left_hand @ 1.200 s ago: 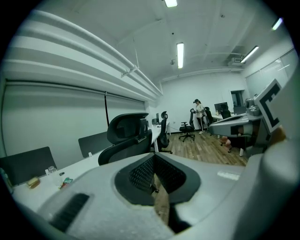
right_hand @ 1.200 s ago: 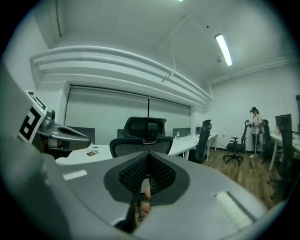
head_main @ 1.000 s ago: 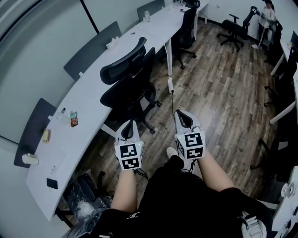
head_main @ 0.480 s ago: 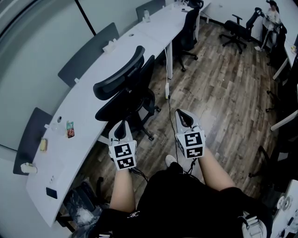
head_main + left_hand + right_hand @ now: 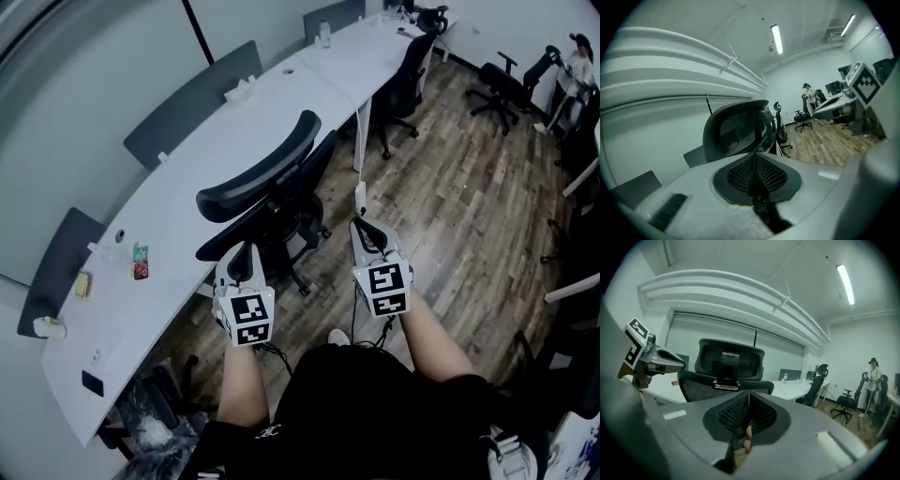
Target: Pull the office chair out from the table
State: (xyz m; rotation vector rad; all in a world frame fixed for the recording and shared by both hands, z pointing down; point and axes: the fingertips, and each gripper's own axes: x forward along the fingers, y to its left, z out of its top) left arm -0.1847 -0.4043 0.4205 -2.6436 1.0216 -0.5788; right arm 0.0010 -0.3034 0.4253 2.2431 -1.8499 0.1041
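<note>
black mesh office chair (image 5: 272, 202) stands on the wooden floor (image 5: 450, 206), close against the long edge of the white tabletop (image 5: 187, 187). its curved headrest and backrest face the person, and its seat is turned toward the tabletop. in the left gripper view the office chair (image 5: 736, 136) fills the middle, straight ahead of the jaws. in the right gripper view the office chair (image 5: 726, 366) is seen from behind, with the headrest above the backrest.

left gripper (image 5: 246, 251) points at the lower left side of the backrest and is near it, but no view shows a touch. its jaws are almost together and are just beginning to open, with nothing between them. right gripper (image 5: 366, 230) is just beside the right side of the office chair, over the floor. its jaws are pressed together and hold nothing. the 2 grippers are level with each other, each with its marker cube toward the person.

small objects (image 5: 141, 262) lie on the tabletop to the left of the office chair. grey divider panels (image 5: 192, 103) stand along the far edge. another black chair (image 5: 408, 70) is at the tabletop further along, and a person (image 5: 577, 70) stands far away at the right.
</note>
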